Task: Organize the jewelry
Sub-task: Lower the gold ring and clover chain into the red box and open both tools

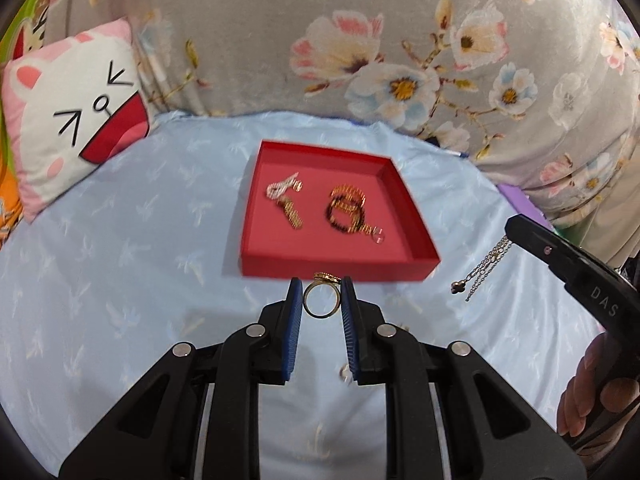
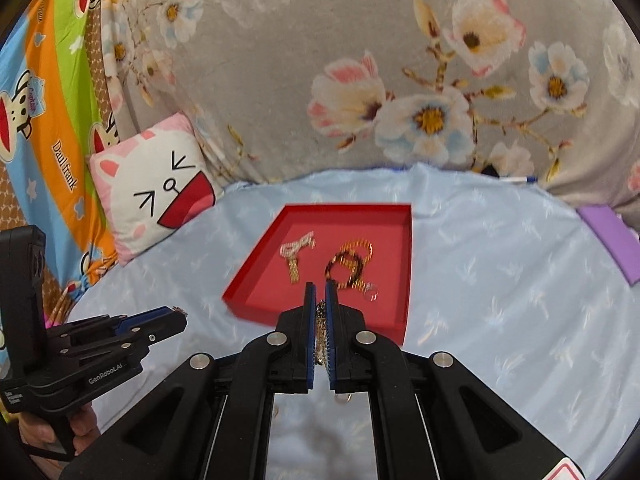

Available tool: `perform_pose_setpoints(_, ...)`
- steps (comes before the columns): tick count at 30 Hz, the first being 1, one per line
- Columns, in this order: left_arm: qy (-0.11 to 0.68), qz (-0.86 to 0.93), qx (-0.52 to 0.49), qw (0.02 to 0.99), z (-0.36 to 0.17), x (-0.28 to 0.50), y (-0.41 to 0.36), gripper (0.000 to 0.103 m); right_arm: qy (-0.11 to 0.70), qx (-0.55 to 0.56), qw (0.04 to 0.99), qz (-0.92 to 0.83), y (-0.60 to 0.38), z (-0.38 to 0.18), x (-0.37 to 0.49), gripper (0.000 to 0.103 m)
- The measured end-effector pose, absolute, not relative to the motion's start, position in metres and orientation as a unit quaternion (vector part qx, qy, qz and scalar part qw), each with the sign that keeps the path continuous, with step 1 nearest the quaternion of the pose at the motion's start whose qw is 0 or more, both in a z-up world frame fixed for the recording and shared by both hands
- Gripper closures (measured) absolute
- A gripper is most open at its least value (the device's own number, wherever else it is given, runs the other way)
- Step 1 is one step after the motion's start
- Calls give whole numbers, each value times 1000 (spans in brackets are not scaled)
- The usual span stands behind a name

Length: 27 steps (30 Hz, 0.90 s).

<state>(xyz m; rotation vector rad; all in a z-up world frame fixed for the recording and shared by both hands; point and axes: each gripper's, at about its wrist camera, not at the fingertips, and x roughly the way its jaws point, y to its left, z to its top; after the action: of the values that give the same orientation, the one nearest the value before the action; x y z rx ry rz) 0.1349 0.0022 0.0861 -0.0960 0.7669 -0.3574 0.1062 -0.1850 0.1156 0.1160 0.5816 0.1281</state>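
Jewelry, items in transit and items stowed, listed left to right across the left wrist view.

1. Cat-face cushion [image 1: 76, 120], upper left of the frame: lying clear of the work, taking no part.
2. Bedsheet [image 1: 120, 260], pale blue: serving as your work surface and carrying the tray.
3. Red tray [image 1: 276, 262], centre of the frame: sitting open-topped as the likely collecting place. You are already keeping a pale bow-shaped piece [image 1: 283, 188] with a gold clip in its left half, and a dark beaded bracelet [image 1: 344, 216] over a gold one in its right half.
4. Ring [image 1: 322, 300], lower centre: your left gripper [image 1: 320, 300] is pinching it by the sides of its band, ornament uppermost, just short of the tray's near wall; held this way it should drop cleanly.
5. Necklace [image 1: 486, 268], right of the frame: your right gripper [image 1: 510, 232] is pressing together on the gathered chain, so the dark clover pendant and loose ends are hanging free, clear of the sheet.
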Motion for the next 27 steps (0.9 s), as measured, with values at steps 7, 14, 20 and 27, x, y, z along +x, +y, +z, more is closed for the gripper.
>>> perform_pose_setpoints(7, 360, -197, -43, 911, 111, 202, -20, 84, 284, 68, 954, 59, -198, 130, 172, 99)
perform_pose_setpoints(14, 384, -200, -58, 899, 99, 271, -36, 84, 313, 61, 947, 45, -203, 108, 235, 99)
perform_pose_setpoints(20, 421, -194, -65, 884, 72, 315, -49, 84, 343, 55, 937, 35, -202, 78, 271, 99)
perform_pose_setpoints(27, 455, -179, -67, 870, 39, 345, -57, 84, 367, 51, 929, 26, -205, 51, 293, 99)
